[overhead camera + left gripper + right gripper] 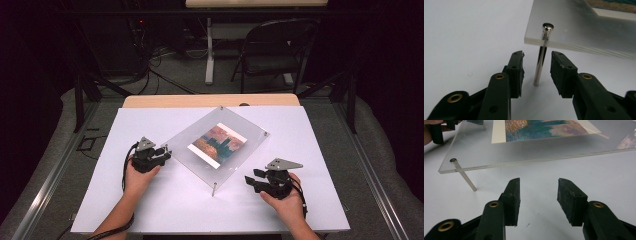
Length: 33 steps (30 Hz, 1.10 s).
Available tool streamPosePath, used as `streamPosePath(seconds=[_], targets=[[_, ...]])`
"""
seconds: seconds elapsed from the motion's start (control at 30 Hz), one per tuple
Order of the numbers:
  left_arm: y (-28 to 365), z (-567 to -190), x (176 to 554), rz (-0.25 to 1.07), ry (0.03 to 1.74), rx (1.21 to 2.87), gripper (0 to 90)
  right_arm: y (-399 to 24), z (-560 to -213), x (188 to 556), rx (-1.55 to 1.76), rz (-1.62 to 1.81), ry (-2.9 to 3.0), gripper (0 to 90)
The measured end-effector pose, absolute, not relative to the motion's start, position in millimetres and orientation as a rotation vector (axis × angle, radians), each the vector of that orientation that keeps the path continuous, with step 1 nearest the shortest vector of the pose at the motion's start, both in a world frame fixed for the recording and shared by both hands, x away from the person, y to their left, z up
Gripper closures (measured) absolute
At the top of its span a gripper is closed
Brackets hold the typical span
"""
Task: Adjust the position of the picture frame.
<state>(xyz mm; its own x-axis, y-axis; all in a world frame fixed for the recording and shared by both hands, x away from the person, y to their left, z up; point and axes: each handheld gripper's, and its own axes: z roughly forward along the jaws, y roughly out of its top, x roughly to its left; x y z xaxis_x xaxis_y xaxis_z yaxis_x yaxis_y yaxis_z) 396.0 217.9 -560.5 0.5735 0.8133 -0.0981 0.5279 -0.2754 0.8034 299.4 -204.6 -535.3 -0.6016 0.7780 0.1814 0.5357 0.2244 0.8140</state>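
Note:
A clear acrylic frame [240,150] holding a coloured picture [218,144] stands raised on thin metal pins in the middle of the white table, turned like a diamond. My left gripper [165,152] is at its left corner, open, with the jaws on either side of that corner's metal pin [539,63] and a gap to each. The frame's corner [564,40] overhangs the jaws. My right gripper [252,180] rests open on the table right of the near pin [214,189], its fingers [512,200] pointing at the frame's edge [544,157] with nothing between them.
The white board [165,205] covers a wooden table. Beyond the far edge stand a folding chair [275,50] and a table leg [209,50] on a dark floor with cables. Open board lies along the front and both sides.

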Motion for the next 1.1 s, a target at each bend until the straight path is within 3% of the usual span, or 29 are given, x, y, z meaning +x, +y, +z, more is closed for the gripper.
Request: streamPosePath(seconds=[0.47,0.87,1.1], targets=[[208.7,-564.0,408.0,0.403,1.065,2.017,83.3,-210.2,-534.7,288.7,1.237,1.311,2.212,53.6],[207.1,-562.4,408.4,0.407,1.072,2.028,84.6,-208.4,-536.4,284.2,1.260,1.336,2.214,54.0],[207.5,-558.3,407.8,0.383,1.075,2.026,84.7,-202.2,-539.6,283.9,1.276,1.362,2.257,64.5]])
